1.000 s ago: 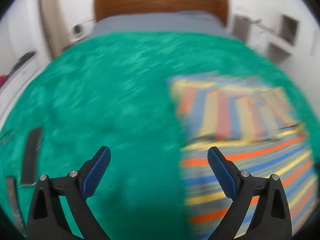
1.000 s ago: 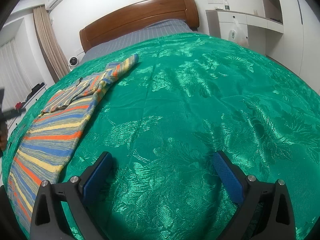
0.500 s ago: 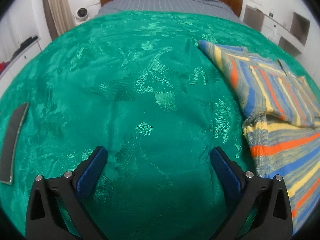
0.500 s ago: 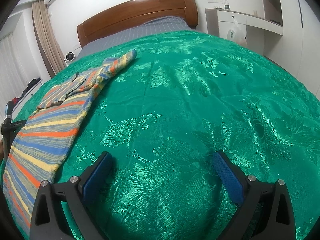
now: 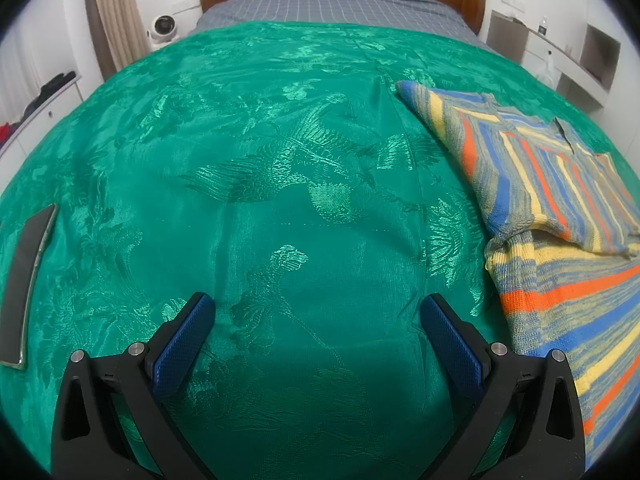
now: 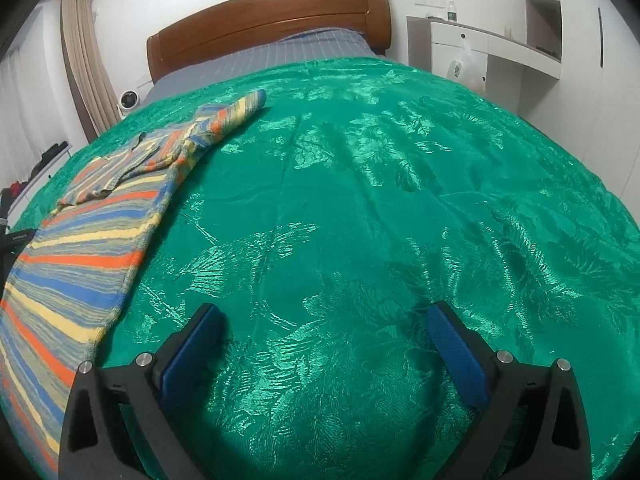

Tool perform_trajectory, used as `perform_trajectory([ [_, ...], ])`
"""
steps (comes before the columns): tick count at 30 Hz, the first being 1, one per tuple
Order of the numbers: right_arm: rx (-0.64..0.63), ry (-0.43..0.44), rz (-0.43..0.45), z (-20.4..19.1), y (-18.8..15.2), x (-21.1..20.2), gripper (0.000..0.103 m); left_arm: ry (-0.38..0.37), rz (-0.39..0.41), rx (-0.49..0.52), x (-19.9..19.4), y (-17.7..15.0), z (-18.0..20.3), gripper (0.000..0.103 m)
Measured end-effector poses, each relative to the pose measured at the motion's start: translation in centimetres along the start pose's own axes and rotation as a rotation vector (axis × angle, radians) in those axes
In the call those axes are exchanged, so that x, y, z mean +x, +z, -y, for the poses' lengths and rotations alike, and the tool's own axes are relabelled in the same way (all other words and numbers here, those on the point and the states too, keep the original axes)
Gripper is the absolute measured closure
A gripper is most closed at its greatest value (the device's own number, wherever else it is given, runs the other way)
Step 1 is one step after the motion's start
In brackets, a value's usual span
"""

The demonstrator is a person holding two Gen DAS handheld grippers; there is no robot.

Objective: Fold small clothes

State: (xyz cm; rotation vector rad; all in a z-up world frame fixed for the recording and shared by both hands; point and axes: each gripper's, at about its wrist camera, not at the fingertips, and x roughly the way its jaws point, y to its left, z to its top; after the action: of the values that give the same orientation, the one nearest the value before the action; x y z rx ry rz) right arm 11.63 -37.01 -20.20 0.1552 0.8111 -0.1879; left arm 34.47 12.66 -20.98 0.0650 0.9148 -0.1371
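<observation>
1. Underneath both grippers spreads a green patterned bedspread, reaching ahead to the wooden headboard.
2. Partly folded, the striped sweater lies on it, right of the left gripper and left of the right gripper, touching neither.
3. Left of the left gripper rests a dark flat strip.
4. Both grippers gape wide, holding nothing.
</observation>
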Motion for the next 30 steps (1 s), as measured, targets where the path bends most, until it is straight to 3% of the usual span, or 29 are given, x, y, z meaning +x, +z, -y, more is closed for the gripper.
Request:
perform_trajectory([
  [30, -0.028, -0.1, -0.033, -0.88, 0.11, 0.66, 0.001, -0.001, 0.0, 0.002, -0.04, 0.0, -0.03, 0.0],
])
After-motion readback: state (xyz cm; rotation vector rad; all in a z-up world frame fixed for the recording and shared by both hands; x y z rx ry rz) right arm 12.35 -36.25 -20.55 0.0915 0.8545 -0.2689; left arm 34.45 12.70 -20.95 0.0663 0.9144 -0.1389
